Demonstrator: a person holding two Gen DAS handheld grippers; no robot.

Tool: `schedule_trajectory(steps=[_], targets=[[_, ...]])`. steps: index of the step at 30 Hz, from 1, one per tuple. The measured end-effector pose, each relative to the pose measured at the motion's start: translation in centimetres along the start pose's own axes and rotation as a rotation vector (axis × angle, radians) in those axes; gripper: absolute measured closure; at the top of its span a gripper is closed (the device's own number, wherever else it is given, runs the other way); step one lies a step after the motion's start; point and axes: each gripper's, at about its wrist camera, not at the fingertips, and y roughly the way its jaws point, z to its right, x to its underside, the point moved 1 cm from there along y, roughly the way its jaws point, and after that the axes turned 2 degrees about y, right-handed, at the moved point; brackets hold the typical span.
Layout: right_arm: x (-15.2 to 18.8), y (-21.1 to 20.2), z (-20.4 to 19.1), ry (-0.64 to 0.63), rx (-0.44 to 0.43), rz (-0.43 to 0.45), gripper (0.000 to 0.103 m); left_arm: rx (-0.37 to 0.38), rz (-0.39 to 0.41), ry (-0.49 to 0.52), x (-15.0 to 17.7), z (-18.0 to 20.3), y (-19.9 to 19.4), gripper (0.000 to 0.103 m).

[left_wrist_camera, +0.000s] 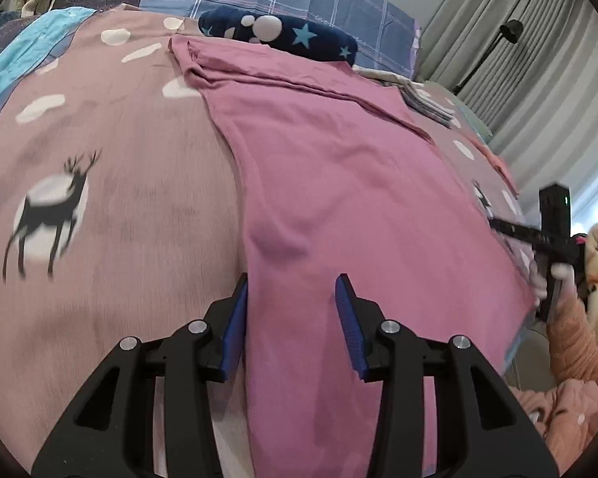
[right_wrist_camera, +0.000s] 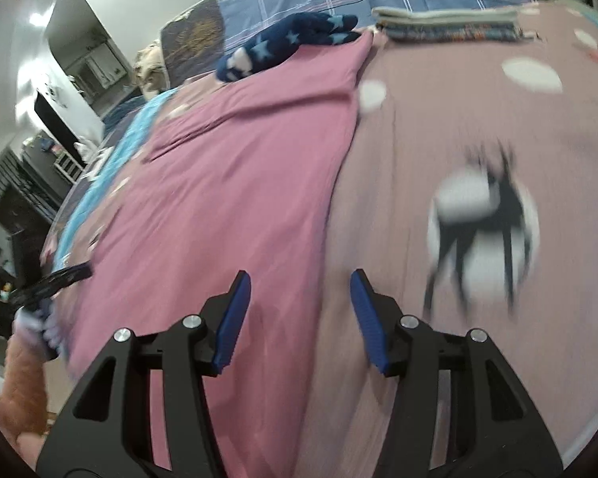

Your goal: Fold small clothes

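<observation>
The pink garment (left_wrist_camera: 339, 183) lies flat on the bed (left_wrist_camera: 119, 199), its far end already doubled over near the star sock (left_wrist_camera: 283, 34). Both claws are released and hold nothing: the left claw (left_wrist_camera: 293, 302) over the garment's left edge, the right claw (right_wrist_camera: 301, 298) over its right edge. This looks like a pause between folds; next, each claw must pinch a near corner and carry it far.
</observation>
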Motion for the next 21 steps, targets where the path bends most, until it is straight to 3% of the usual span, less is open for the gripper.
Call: schedule_trajectory(steps=[5,10,17,21], targets=[[5.6,-4.0,-0.3,0.073,-0.091,0.019,0.050,0.051,0.006,-0.007,2.8,0.9,-1.4,0.060],[8.2,-5.9,-0.1,0.134,-0.152,-0.001,0.050,0.113,0.015,-0.035,5.4,1.1,-3.0,0.060],[6.9,-4.3,-0.2,0.163,-0.207,-0.024,0.049,0.186,0.036,-0.084,5.4,0.6,-2.5,0.060],[7.8,-5.1,-0.5,0.153,-0.217,-0.051,0.049,0.170,0.015,-0.030,6.6,1.7,-3.3,0.060]])
